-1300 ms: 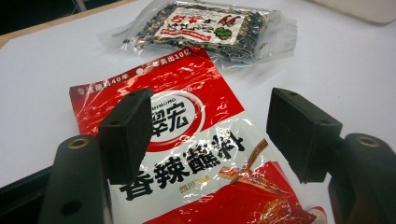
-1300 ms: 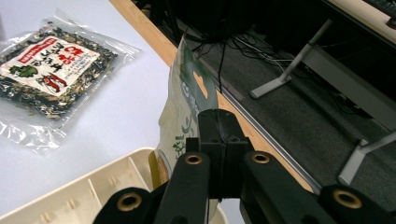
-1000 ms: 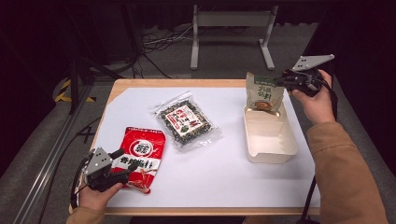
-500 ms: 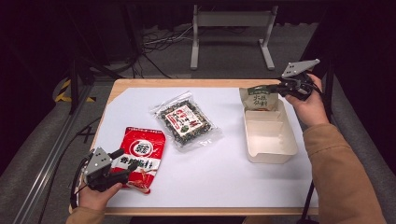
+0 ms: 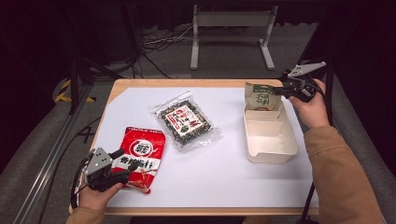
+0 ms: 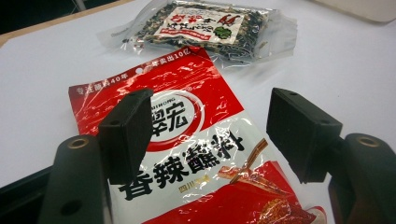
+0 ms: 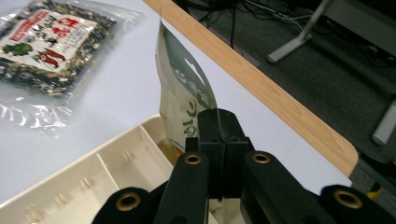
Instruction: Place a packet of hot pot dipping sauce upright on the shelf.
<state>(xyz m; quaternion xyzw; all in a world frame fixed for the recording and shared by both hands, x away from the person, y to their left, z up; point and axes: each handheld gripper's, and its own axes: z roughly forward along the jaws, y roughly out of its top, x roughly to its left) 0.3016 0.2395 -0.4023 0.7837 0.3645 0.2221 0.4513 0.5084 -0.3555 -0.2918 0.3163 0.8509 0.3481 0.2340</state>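
Right tool (image 7: 218,140) clamped on edge of green pouch (image 5: 262,97), held upright over far end of cream tray (image 5: 271,153). Best: lower slowly, flat into compartment, then let go. Left tool (image 6: 210,135) open, jaws straddling red packet (image 6: 187,154). White counter (image 5: 233,177); dark room, cables on floor.
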